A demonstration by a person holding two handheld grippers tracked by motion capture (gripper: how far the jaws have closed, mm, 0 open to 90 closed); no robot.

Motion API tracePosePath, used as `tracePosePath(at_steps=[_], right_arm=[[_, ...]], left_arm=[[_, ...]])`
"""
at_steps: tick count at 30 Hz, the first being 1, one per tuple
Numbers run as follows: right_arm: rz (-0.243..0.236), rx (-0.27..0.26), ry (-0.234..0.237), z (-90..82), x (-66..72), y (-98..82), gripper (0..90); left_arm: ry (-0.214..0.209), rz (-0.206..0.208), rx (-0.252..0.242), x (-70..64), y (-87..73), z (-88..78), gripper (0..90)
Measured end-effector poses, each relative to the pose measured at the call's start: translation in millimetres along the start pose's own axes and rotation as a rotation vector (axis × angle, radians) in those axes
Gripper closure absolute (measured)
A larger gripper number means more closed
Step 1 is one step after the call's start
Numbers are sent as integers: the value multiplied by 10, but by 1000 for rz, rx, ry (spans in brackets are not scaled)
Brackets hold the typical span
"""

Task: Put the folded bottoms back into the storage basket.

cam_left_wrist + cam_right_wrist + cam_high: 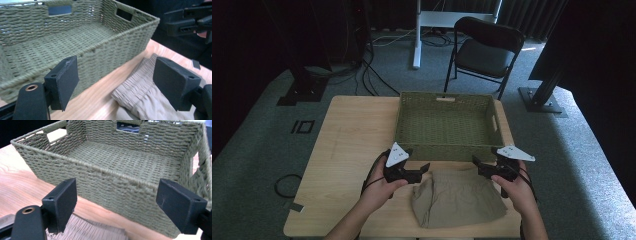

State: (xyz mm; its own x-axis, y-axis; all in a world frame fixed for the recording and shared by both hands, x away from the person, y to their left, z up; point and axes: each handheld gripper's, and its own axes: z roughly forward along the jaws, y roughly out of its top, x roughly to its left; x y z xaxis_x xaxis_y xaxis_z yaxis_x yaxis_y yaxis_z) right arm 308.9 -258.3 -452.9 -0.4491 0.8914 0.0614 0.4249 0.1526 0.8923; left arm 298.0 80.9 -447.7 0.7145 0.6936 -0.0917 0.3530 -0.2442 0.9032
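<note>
Shorts [458, 198]: folded khaki cloth with a gathered waistband, flat on the table near the person's edge, right of centre; the waistband end faces the basket.
Left gripper [424, 168]: held in the left hand just over the shorts' left waistband corner; jaws spread, nothing between the pads. In the left gripper view the waistband [140, 86] lies below the gap, nearer the right-hand pad, not touched.
Right gripper [475, 162]: held in the right hand over the shorts' right waistband corner, pointing inward toward the left gripper; jaws spread and empty. In the right gripper view the cloth [87, 230] lies under the gap.
Table [347, 140]: light wood, bare on its left half.
Basket [447, 145]: green woven tray with handle slots, empty, just beyond the shorts, close to the waistband.
Chair [484, 47]: black, folding, on the floor past the table.
</note>
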Motion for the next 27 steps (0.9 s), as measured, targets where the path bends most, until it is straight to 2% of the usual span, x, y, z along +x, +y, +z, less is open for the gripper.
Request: tracePosePath(at_steps=[4, 6, 12, 13, 14, 18, 21, 23, 27], right_arm=[[4, 23, 1, -6, 41, -91, 167], [10, 27, 9, -4, 59, -138, 167], [0, 53, 8, 14, 108, -265, 167], [5, 54, 9, 14, 114, -286, 168], [6, 57, 7, 14, 120, -308, 173], [2, 66, 6, 17, 139, -408, 173], [1, 80, -5, 18, 121, -475, 173], [3, 93, -18, 16, 106, -513, 173], [5, 116, -25, 15, 83, -610, 172]], left_arm=[[-23, 9, 16, -103, -78, 24, 217], [-25, 27, 34, -147, -124, 39, 217], [-61, 4, 73, -317, -277, 79, 217], [-64, 18, 81, -339, -304, 90, 217], [-68, 15, 89, -352, -331, 103, 217], [-92, -19, 104, -423, -436, 165, 217], [-95, -38, 111, -460, -479, 204, 217], [-73, -24, 119, -471, -504, 226, 217], [-60, -49, 153, -498, -580, 262, 204]])
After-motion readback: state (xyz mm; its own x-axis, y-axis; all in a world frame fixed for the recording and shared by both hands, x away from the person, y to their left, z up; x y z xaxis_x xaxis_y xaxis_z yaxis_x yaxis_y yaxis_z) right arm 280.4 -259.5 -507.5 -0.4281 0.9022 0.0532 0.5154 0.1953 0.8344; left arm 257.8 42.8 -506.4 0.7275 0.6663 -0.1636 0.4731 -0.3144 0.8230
